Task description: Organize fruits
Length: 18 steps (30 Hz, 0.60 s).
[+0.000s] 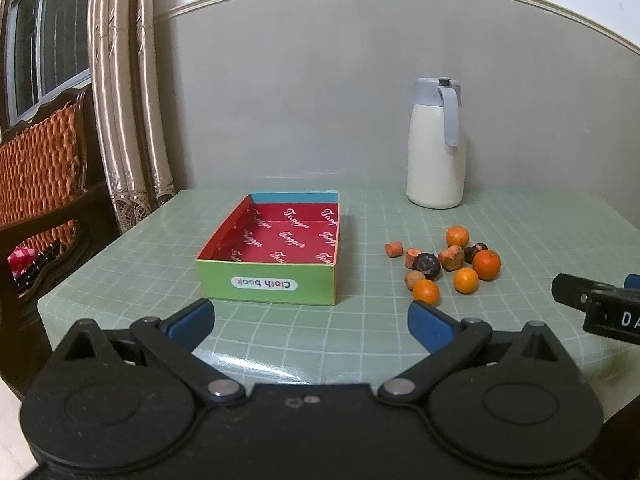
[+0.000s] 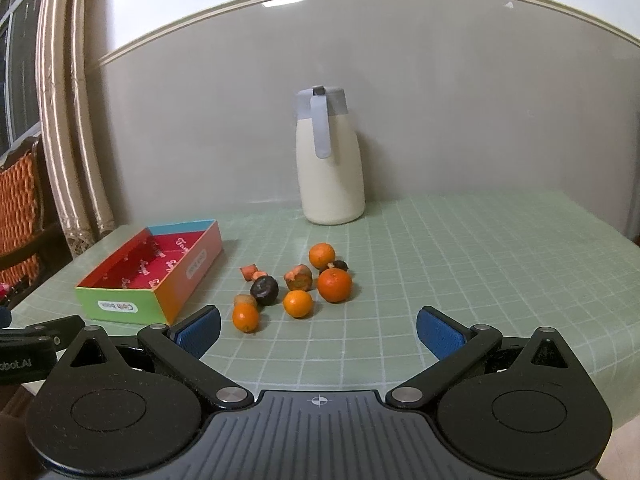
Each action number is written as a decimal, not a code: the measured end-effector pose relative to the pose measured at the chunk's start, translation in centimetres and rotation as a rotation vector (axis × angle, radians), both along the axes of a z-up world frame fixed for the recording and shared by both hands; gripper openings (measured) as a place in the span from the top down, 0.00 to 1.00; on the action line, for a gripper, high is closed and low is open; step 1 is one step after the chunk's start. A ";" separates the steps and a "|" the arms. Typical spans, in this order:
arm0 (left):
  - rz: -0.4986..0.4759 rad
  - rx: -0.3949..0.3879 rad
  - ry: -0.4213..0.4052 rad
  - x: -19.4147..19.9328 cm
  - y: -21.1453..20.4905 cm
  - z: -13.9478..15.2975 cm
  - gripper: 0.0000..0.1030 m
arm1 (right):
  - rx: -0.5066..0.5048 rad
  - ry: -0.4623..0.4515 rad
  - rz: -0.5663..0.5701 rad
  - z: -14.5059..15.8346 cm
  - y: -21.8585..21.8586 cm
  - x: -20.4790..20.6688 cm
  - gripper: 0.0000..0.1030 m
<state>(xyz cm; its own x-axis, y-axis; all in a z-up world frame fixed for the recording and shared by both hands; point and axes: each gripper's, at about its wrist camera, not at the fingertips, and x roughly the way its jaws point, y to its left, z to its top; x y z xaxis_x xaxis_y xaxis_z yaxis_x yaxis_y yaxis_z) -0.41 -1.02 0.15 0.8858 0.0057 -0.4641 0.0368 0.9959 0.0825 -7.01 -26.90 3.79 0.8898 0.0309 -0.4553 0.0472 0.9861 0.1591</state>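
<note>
An empty cardboard box (image 1: 267, 283) with a red lining and green front stands on the table; it also shows in the right wrist view (image 2: 116, 300). A cluster of small fruits lies to its right: several oranges (image 1: 486, 264) (image 2: 334, 285), dark round fruits (image 1: 427, 264) (image 2: 264, 290) and carrot-like pieces (image 1: 393, 249) (image 2: 298, 277). My left gripper (image 1: 312, 320) is open and empty, just before the box. My right gripper (image 2: 319, 330) is open and empty, just before the fruits.
A white jug with a grey lid (image 1: 436, 144) (image 2: 329, 156) stands at the back by the wall. The table has a green checked cloth (image 2: 460, 264). A wooden chair (image 1: 44, 168) and curtains (image 1: 120, 92) are at the left.
</note>
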 end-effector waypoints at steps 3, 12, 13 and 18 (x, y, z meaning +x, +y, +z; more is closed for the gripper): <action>0.010 -0.009 0.004 0.1 0.3 -0.1 0.06 | -0.003 0.000 0.004 0.0 0.2 0.0 0.00; 0.018 -0.017 -0.004 0.0 0.5 0.1 0.06 | -0.013 -0.001 0.012 0.2 0.8 -0.3 0.00; 0.017 -0.018 -0.003 0.0 0.5 0.1 0.06 | -0.013 0.000 0.012 0.3 0.8 -0.2 0.00; 0.018 -0.018 -0.003 0.0 0.5 0.2 0.06 | -0.012 -0.001 0.010 0.4 0.9 -0.3 0.00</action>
